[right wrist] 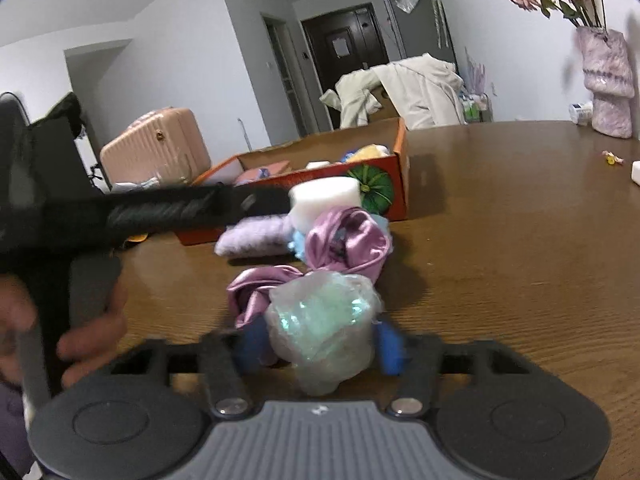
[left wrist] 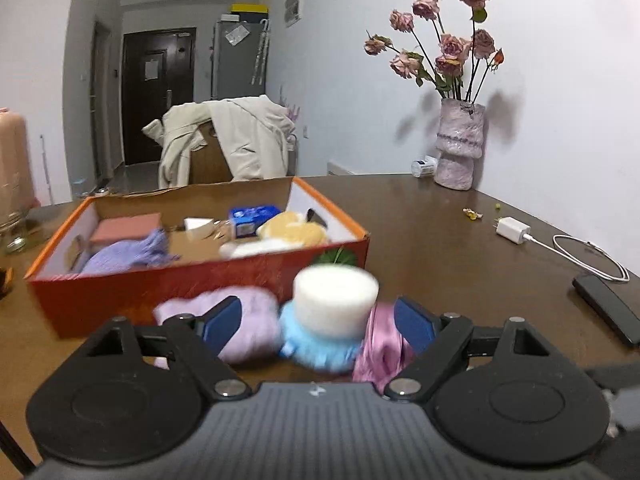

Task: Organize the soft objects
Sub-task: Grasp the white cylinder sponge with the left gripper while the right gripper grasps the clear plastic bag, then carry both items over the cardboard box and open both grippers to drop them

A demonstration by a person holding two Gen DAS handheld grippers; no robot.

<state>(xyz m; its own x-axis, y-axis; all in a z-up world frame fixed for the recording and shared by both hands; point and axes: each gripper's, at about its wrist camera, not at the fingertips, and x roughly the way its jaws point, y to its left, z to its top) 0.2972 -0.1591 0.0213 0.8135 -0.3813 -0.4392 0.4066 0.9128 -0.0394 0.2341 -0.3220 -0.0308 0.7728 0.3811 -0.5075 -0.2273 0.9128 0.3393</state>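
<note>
On the brown table (left wrist: pixel 440 216), a small heap of soft things is seen just in front of the orange cardboard box (left wrist: pixel 200 284): a fluffy lilac piece (left wrist: pixel 256 320), a light blue fluffy piece (left wrist: pixel 316 348), a white foam cylinder (left wrist: pixel 335 304) resting on the blue piece, and a pink satin cloth (left wrist: pixel 380 356). The left claw (left wrist: pixel 318 324) is held wide, its blue pads on either side of the heap, with no pad seen pressing on anything. In the right wrist view, a crinkled translucent wad (right wrist: pixel 324 320) is framed between the blue pads of the right claw (right wrist: pixel 320 344); whether the pads press on it cannot be told through the blur. More soft items are seen inside the box, among them a lavender cloth (left wrist: pixel 128 254) and a yellow plush (left wrist: pixel 292 228).
</note>
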